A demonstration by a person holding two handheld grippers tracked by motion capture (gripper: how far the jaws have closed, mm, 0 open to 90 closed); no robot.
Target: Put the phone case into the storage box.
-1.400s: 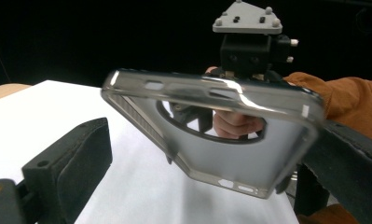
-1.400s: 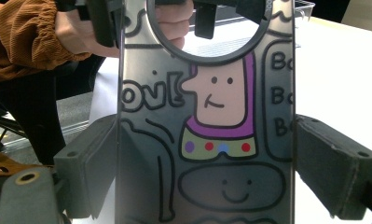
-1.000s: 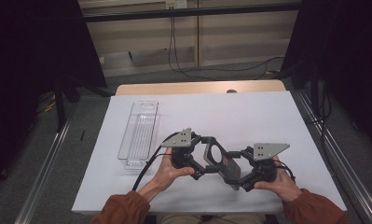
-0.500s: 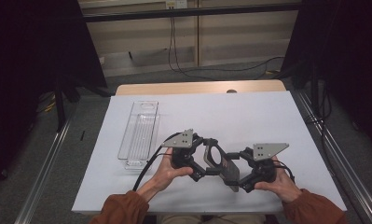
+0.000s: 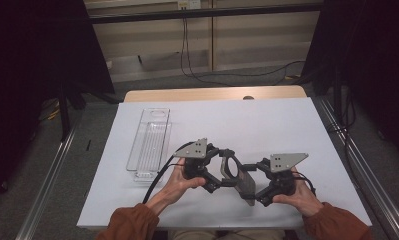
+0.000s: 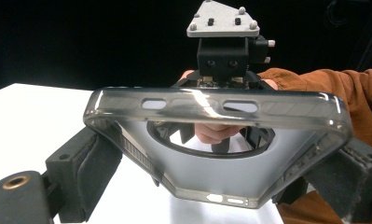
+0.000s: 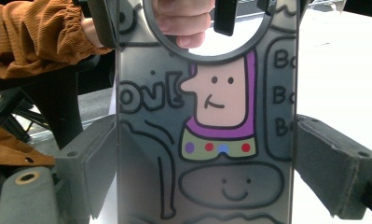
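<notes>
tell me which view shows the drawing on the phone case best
The right gripper view: the phone case faces that camera, so its cartoon face and lettering read clearly. The left gripper view shows the case edge-on from its plain inner side. In the high view it is small and dark between both grippers.

Nothing has shifted over the last second: the left gripper (image 5: pixel 218 176) and right gripper (image 5: pixel 257 186) hold the phone case (image 5: pixel 235 172) in the same spot beside the clear tray (image 5: pixel 149 142).
</notes>
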